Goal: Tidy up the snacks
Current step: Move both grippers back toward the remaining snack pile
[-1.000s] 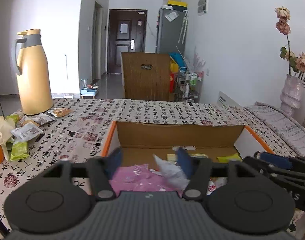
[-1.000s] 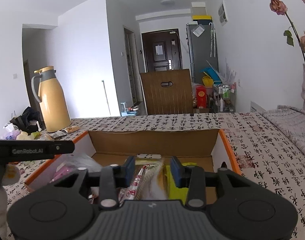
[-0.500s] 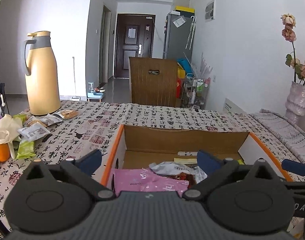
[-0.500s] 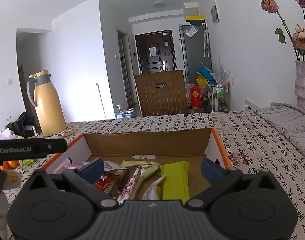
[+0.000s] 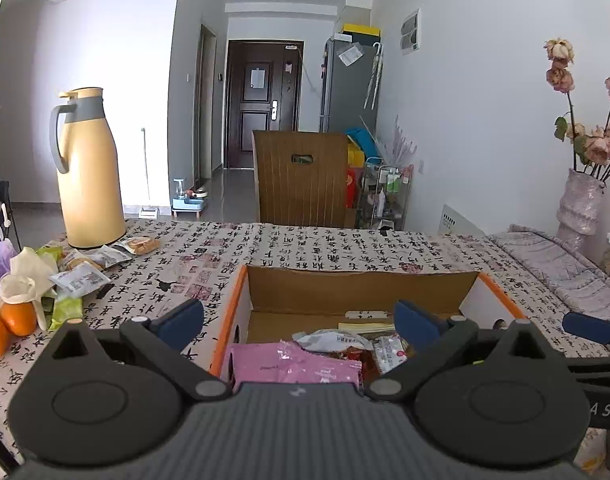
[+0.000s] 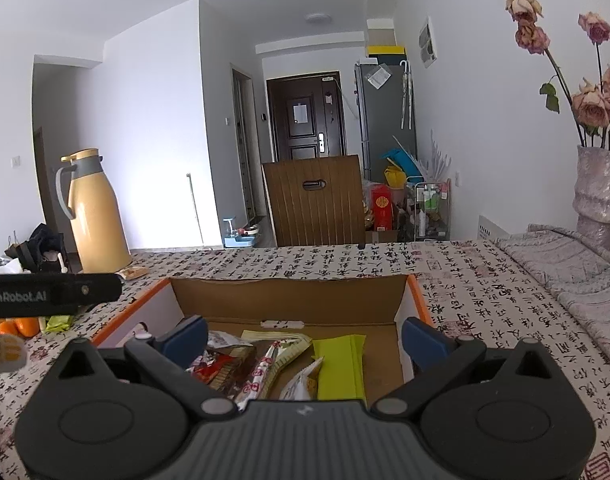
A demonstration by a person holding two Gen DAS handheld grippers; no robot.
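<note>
We hold the left tool (image 5: 297, 320) with its jaws spread wide and nothing between them; they have just been opening, and the pink packet (image 5: 295, 366) and the crumpled silver wrapper (image 5: 331, 338) lie loose in the box (image 5: 385, 286) below. The right tool (image 6: 303, 334) stands just as wide, its jaws also freshly opened and bare, over the green packet (image 6: 339, 364), a long striped stick (image 6: 273, 364) and a red wrapper (image 6: 221, 362) on the box floor. Both tools hover above the near edge of the box, pointing slightly down across it. The box sits on the worktop (image 5: 305, 246), open at the top, with an orange rim. More snacks (image 5: 85, 268) wait well apart to the left, near the flask (image 5: 89, 172), beside two oranges (image 5: 9, 322) and a pale cloth or bag we cannot make out. We judge these packets light, soft and crinkly, with slick film that can slide out of a shallow pinch, and the biscuits inside some may crack under a hard squeeze. We would take each by a sealed end or a flat edge, closing gently and lifting low so it does not flutter. The ones lying flat on the cloth may need a jaw slid under a raised corner. The oranges, if they count, are heavier and round, and would want a grip across the middle.
</note>
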